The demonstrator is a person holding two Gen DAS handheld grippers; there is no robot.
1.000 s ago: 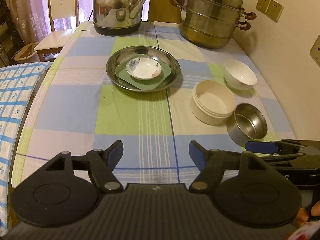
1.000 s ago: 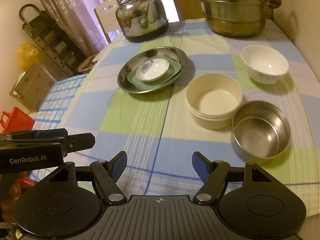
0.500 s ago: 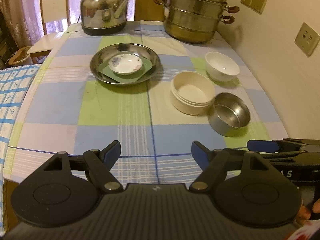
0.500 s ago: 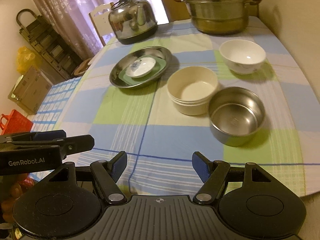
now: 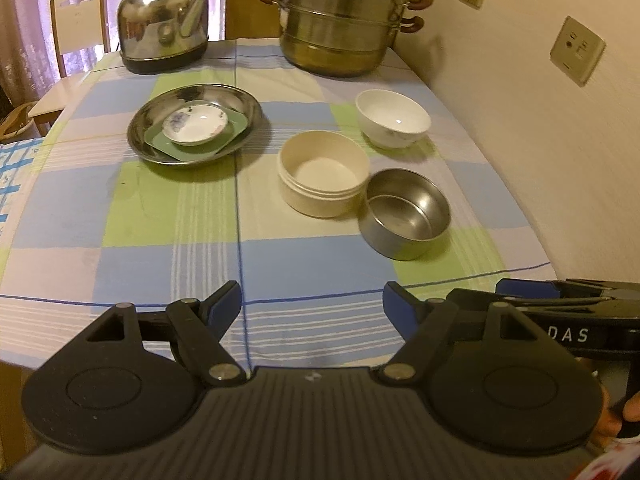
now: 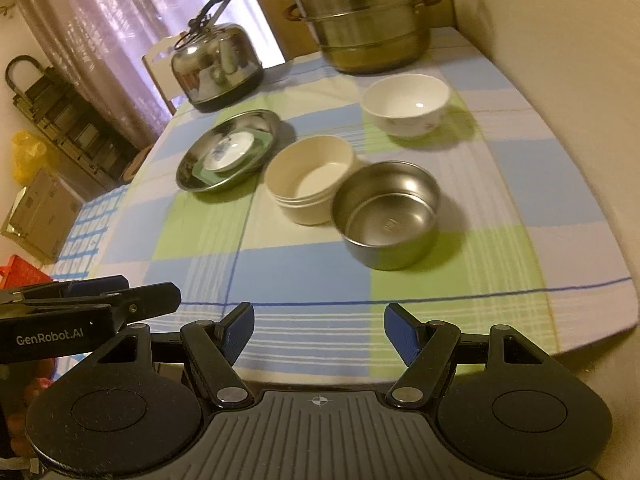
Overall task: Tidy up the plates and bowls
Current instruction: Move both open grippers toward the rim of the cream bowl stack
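Observation:
A steel plate [image 5: 160, 151] [image 6: 192, 178] holds a green square plate [image 5: 236, 130] with a small white floral dish [image 5: 196, 125] [image 6: 230, 151] on top. To its right stand a cream bowl stack [image 5: 323, 178] [image 6: 308, 180], a steel bowl [image 5: 406, 214] [image 6: 386, 220] and a white bowl [image 5: 392, 118] [image 6: 406, 104]. My left gripper [image 5: 312, 306] is open and empty over the table's near edge. My right gripper [image 6: 319, 330] is open and empty, also at the near edge, short of the steel bowl.
A steel kettle [image 5: 164, 36] [image 6: 216, 68] and a stacked steamer pot [image 5: 340, 20] [image 6: 368, 20] stand at the far end of the checked tablecloth [image 5: 168, 216]. A wall with sockets [image 5: 576, 54] runs along the right. A chair [image 5: 78, 28] stands far left.
Both grippers have drawn back toward the table's near edge and swung their view; the dishes have not moved. Both stay open.

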